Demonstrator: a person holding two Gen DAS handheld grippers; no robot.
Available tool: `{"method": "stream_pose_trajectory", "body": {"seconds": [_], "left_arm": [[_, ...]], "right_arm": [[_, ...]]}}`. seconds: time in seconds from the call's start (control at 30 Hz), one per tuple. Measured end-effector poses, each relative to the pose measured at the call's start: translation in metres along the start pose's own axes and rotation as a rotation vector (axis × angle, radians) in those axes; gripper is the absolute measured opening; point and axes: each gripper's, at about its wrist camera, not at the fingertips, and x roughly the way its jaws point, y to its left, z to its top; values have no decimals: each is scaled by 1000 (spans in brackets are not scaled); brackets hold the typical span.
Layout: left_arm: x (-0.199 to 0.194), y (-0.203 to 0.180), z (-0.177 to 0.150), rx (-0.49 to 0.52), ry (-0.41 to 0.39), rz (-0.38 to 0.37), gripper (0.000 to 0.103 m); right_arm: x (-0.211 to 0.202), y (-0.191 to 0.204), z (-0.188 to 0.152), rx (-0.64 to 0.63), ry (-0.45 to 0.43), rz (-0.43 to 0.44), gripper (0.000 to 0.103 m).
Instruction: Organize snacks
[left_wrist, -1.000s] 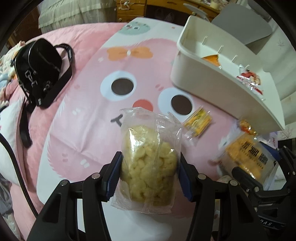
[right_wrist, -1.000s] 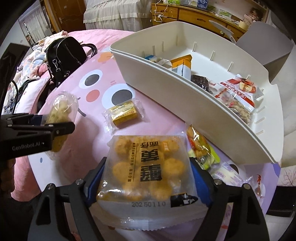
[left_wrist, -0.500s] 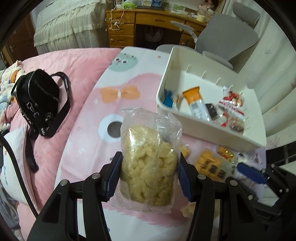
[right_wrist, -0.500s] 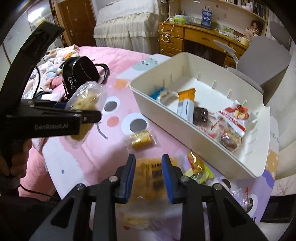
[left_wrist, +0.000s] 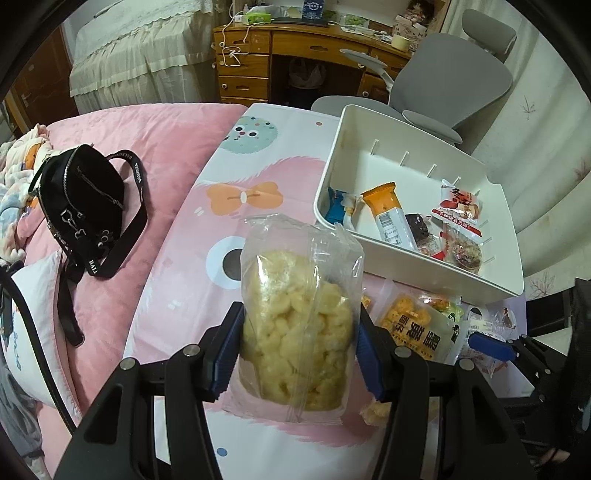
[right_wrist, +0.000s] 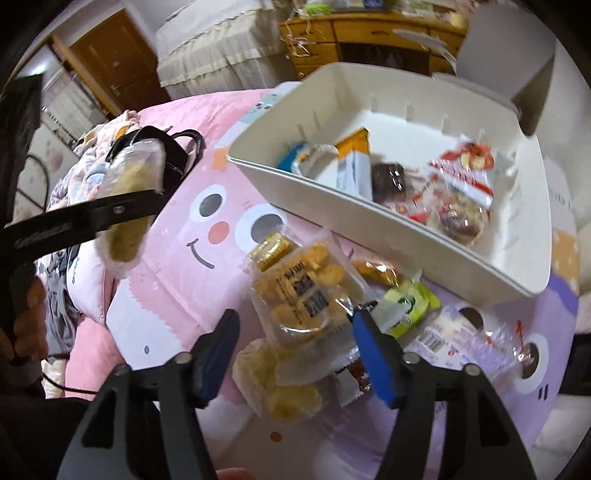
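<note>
Clear puffed-snack bag (left_wrist: 297, 332) upright (held aloft); white bin (left_wrist: 417, 258) holds several packets.

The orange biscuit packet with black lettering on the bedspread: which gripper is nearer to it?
Right. The right gripper hangs open directly over the orange biscuit packet, jaws on either side. The left gripper is off to its left, shut on the puffed snack bag.

R claw (right_wrist: 295, 347) let go of the yellow cookie pack (right_wrist: 303, 291): was clamped 1 s ago, now jaws apart, pack lies on the bed sheet (right_wrist: 177, 280) w/ other snacks. L claw (left_wrist: 297, 354) w/ puffed snack bag (left_wrist: 295, 332) lifted; white bin (left_wrist: 413, 258) interior now in its view.
</note>
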Motion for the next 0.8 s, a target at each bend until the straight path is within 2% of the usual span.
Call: {"method": "stream_pose_trajectory", "body": {"seconds": [0.1,0.23,0.5,0.8], "left_arm": [[-4,6,-3,-4,-7,5,55],[-9,18,-7,-16,-14,0,55],[-11,38,-2,-10,-10,-26,55],[-13,53,8,46,8,-61,55]], "right_arm": [[6,-1,1,-23,4,-15,80],[17,5,4,-100,10,-75,88],[61,23,15,-254,101,-190,92],[81,28,20,-227,134,-255,95]]}}
